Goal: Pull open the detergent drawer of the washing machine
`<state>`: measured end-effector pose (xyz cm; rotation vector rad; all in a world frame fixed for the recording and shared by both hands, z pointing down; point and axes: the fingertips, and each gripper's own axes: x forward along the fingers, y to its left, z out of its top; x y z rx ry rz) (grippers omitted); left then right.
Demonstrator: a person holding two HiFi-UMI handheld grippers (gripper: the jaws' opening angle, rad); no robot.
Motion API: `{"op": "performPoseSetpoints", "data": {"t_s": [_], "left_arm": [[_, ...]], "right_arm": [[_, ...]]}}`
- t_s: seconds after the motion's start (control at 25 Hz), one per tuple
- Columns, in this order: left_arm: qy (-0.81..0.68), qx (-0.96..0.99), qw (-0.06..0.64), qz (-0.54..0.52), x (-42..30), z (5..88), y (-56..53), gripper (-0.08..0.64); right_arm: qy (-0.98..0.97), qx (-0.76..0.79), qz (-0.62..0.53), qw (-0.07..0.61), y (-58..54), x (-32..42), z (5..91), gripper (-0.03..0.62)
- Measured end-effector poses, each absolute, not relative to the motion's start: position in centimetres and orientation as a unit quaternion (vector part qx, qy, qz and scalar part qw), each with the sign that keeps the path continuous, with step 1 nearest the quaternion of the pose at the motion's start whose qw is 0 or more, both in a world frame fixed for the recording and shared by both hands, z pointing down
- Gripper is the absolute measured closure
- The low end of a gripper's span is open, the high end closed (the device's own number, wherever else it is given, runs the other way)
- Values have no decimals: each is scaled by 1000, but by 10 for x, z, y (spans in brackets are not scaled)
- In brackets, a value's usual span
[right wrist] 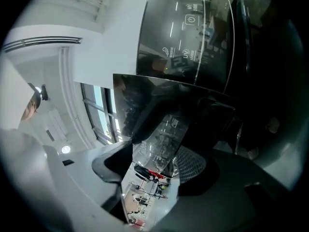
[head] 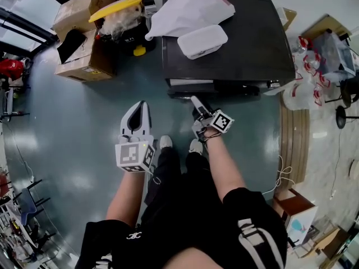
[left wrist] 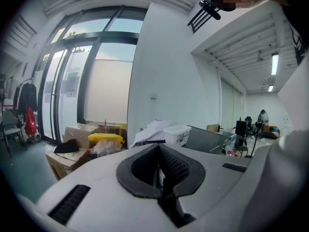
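Note:
The dark washing machine stands ahead of me. At the left of its front, the detergent drawer juts out a little. My right gripper reaches to that drawer. In the right gripper view its jaws are shut on the drawer's glossy front panel, below the lit control panel; the right gripper holds the panel between its pads. My left gripper hangs over the floor to the left of the machine, shut and empty. Seen from the left gripper view, the left gripper points past the machine's top.
A white lidded tub and white bags lie on the machine's top. Cardboard boxes and a bin with a yellow lid stand at the back left. Plastic bags crowd the right side. My shoes are just before the machine.

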<state>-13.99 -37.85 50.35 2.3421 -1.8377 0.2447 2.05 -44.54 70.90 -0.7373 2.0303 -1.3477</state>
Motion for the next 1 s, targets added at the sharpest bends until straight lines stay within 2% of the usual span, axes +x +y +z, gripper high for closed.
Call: {"op": "performPoseSetpoints", "data": {"t_s": [1.0], "left_arm": [[-622,778,74,51,-154,484,-268,560]], "right_arm": [[759,-275,-514,290,-330,34,707,313]]}}
